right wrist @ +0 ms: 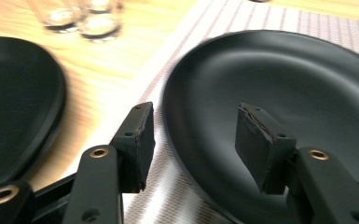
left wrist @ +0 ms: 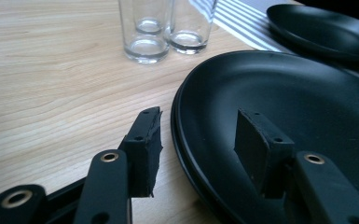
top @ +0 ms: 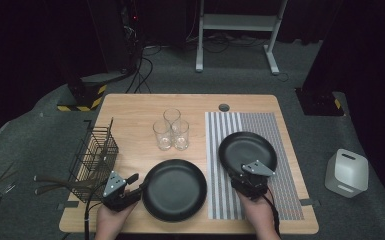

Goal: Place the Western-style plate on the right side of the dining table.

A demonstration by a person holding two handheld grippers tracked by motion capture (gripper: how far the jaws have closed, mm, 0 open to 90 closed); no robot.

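Left tongs [top: 136,182] and right tongs [top: 244,172], jaws seemingly parted.

three empty glasses [top: 171,131] cluster upright at the table's [top: 130,107] centre, touching. a wire basket [top: 96,155] stands at the 9 o'clock edge, utensil handles [top: 55,184] jutting left. a white box [top: 346,172] sits on the floor at 3 o'clock.
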